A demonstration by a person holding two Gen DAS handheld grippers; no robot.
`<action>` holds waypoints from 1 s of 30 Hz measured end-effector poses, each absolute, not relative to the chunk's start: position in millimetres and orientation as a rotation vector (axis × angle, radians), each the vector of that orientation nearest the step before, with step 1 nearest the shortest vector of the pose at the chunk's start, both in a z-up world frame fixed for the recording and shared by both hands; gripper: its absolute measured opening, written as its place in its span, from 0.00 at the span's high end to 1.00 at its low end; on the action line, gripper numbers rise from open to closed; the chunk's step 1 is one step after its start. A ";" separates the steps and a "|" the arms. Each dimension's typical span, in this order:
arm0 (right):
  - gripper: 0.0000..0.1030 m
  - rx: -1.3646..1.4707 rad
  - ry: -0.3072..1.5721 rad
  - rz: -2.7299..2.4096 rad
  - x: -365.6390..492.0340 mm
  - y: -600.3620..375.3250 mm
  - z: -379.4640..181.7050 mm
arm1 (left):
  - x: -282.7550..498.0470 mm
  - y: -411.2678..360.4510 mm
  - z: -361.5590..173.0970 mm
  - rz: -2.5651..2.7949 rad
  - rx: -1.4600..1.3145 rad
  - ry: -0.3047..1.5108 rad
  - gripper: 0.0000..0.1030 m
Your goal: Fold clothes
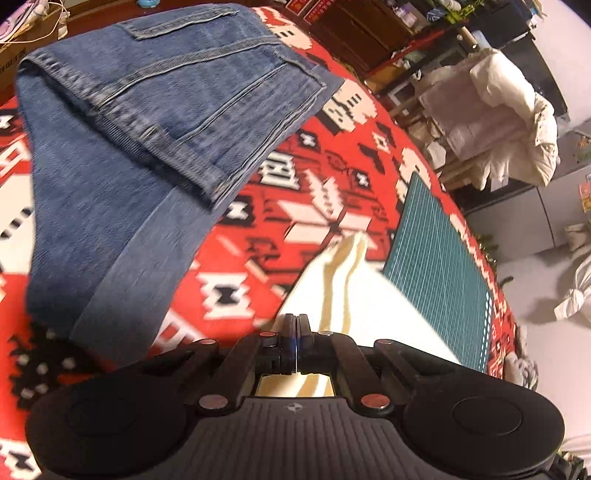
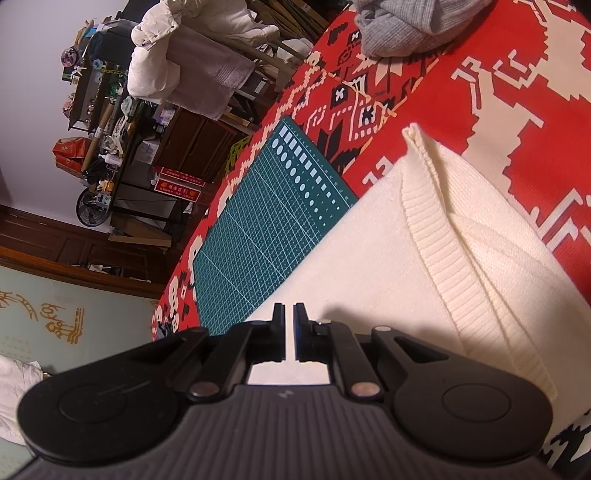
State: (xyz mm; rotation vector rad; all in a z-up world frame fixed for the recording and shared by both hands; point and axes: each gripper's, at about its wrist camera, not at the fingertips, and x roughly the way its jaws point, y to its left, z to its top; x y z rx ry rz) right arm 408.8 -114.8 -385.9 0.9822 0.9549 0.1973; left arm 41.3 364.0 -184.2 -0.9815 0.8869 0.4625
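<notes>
A cream knit sweater (image 2: 369,266) lies spread on the red patterned blanket (image 2: 517,110), its ribbed hem (image 2: 443,236) running toward me. My right gripper (image 2: 290,308) sits at the sweater's left edge, jaws almost together, with white knit filling the slim gap. In the left wrist view the sweater (image 1: 351,295) shows yellowish creases leading away from my left gripper (image 1: 296,318). That gripper is shut just above the cloth, and no fabric shows between its fingers. Folded blue jeans (image 1: 147,129) lie on the blanket (image 1: 295,166), ahead and to the left.
A green cutting mat (image 1: 443,266) (image 2: 266,221) lies beside the sweater, near the bed's edge. A grey knit garment (image 2: 406,29) is bunched at the far end. Beyond the edge stand a chair heaped with white bedding (image 1: 509,118) and cluttered shelves (image 2: 110,129).
</notes>
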 end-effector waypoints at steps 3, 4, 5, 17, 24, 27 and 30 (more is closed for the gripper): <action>0.94 0.983 0.953 0.194 408.1 -115.6 -385.0 | 32.8 359.6 -183.2 0.455 -0.965 0.911 0.97; 0.94 0.984 0.952 0.192 407.9 -116.0 -384.9 | 30.2 358.5 -182.6 0.455 -0.961 0.919 0.97; 0.94 0.984 0.952 0.192 407.9 -116.1 -384.7 | 27.7 357.9 -182.0 0.455 -0.960 0.927 0.97; 0.94 0.996 0.953 0.193 407.6 -117.5 -385.3 | 1.5 357.1 -176.4 0.493 -0.947 1.019 0.97; 0.94 0.993 0.954 0.197 407.9 -117.0 -385.2 | -15.6 364.8 -169.2 0.462 -1.046 0.952 0.96; 0.94 0.990 0.955 0.197 407.6 -116.6 -384.2 | -9.0 362.8 -163.0 0.405 -1.078 0.890 0.96; 0.94 0.988 0.954 0.197 407.5 -116.3 -384.3 | 8.4 354.2 -161.2 0.379 -1.069 0.867 0.96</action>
